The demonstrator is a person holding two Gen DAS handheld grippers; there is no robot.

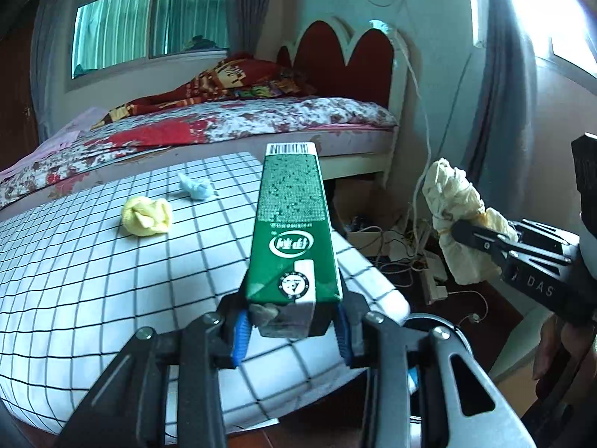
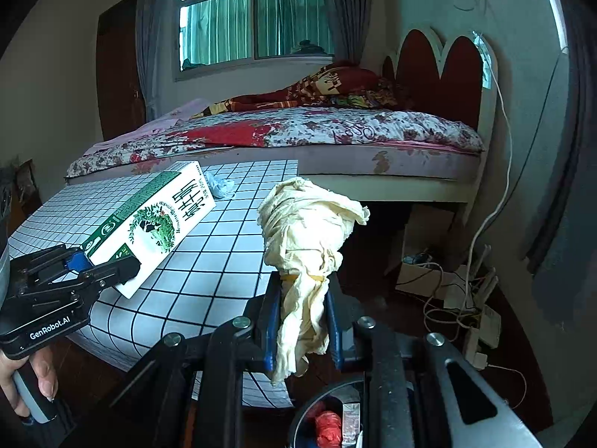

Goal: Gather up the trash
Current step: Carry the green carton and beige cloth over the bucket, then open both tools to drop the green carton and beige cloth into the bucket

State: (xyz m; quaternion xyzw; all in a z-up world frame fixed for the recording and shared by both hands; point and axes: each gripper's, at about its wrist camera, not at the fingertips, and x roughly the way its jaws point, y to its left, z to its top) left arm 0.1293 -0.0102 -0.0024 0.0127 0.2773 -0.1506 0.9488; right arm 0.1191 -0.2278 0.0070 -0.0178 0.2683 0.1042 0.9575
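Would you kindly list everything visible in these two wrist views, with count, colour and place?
green and white milk carton: one, held in the left gripper above the table's near edge
crumpled pale yellow paper wad: one, clamped in the right gripper, off the table's corner
yellow crumpled paper ball: one, on the table
light blue crumpled tissue: one, on the table, beyond the yellow ball
white table with black grid cloth: one, in front of the bed
bed with red floral quilt: one, under the window
round bin holding red trash: one, below the right gripper
white cables and power strips: several, on the floor
left gripper: black, blue pads
right gripper: black, blue pads
hand: one, on the left gripper's handle
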